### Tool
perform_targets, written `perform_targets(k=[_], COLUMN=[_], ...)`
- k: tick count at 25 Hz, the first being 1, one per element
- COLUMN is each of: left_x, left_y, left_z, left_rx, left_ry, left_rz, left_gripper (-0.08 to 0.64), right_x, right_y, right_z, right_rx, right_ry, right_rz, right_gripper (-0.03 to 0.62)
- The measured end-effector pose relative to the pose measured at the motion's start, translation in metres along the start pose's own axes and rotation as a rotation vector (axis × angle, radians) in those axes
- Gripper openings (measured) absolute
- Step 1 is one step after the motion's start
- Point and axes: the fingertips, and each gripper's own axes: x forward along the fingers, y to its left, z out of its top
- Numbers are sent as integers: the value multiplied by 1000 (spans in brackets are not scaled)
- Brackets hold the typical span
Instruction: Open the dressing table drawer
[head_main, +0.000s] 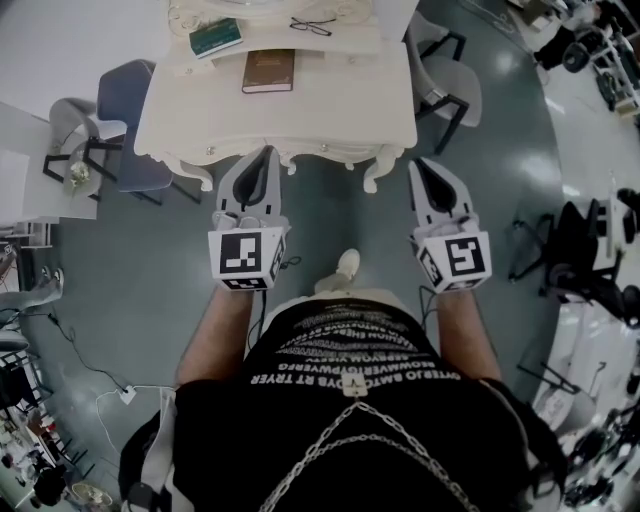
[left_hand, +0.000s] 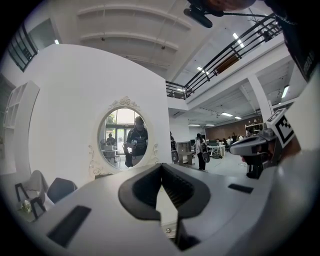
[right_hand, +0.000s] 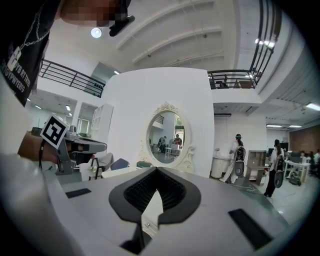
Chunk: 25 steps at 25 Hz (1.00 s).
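The white dressing table (head_main: 330, 110) stands ahead of me, its oval mirror (left_hand: 125, 132) (right_hand: 167, 135) at the back. The drawer front (head_main: 300, 150) with its small knobs runs along the near edge. A knob (left_hand: 166, 230) (right_hand: 146, 225) shows low between the jaws in each gripper view. My left gripper (head_main: 263, 152) points at the near edge left of centre, its tips at the drawer front, shut and holding nothing. My right gripper (head_main: 421, 165) is beside the table's right front corner, also shut and holding nothing. Whether either one touches the table cannot be told.
A brown book (head_main: 268, 71), a green book (head_main: 216, 37) and glasses (head_main: 312, 26) lie on the tabletop. A blue-grey chair (head_main: 130, 110) and a white chair (head_main: 70, 125) stand left, a grey chair (head_main: 450, 85) right. Black equipment (head_main: 590, 250) crowds the right side; cables trail at lower left.
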Motion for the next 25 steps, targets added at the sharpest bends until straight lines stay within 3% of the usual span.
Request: perform_targets(k=[14,25], left_x=[74,83], left_y=[-30,-33], left_z=[24,29], left_rx=[81,115], left_ry=[-40,-22], left_rz=[61,84], left_gripper=[3,3], right_x=[32,44], right_y=[-81,-91], right_z=[-10,-15], right_rx=[14,42], right_ry=[-18,-22], right_rz=[45,76], right_gripper=[2,2])
